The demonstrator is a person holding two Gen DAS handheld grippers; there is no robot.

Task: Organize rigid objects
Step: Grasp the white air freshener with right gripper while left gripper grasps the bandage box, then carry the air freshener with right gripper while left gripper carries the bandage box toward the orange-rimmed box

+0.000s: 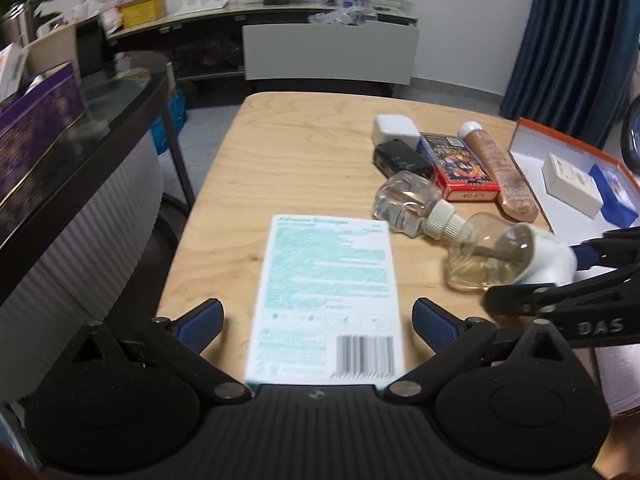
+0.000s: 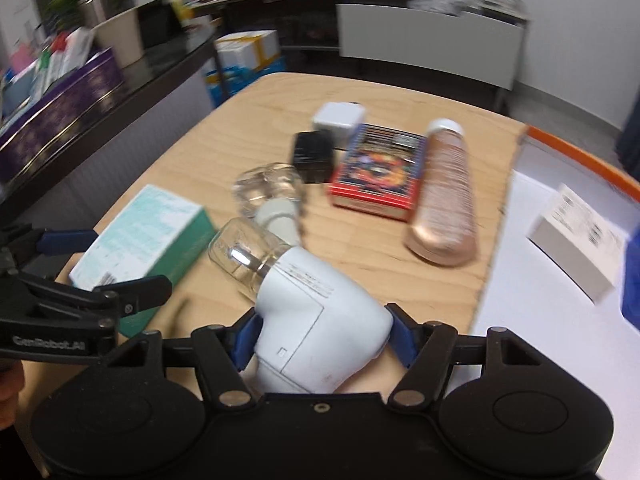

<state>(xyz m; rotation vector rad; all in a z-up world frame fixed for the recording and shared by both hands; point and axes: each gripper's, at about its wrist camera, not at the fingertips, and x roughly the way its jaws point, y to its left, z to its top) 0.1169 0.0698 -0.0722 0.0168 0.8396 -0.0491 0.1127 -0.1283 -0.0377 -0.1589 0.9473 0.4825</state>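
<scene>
A white and teal bandage box [image 1: 324, 292] lies flat on the wooden table [image 1: 280, 160]. My left gripper [image 1: 319, 326] straddles it, open, with both blue pads clear of its sides. To its right lies a white plug-in diffuser [image 2: 320, 320] with a glass bottle of yellowish liquid. My right gripper [image 2: 324, 336] is shut on the diffuser's white body, a pad pressing each side. In the left wrist view the diffuser [image 1: 548, 258] and the right gripper's black fingers [image 1: 520, 300] show at the right edge.
Beyond lie a clear bottle [image 1: 408, 200], a red card box [image 1: 460, 168], a copper tube [image 1: 504, 172], a black box [image 1: 400, 158] and a white cube [image 1: 394, 128]. An orange-rimmed white tray [image 1: 528, 160] at the right holds a white box [image 1: 572, 184] and a blue box [image 1: 612, 192]. A dark counter [image 1: 80, 128] stands left.
</scene>
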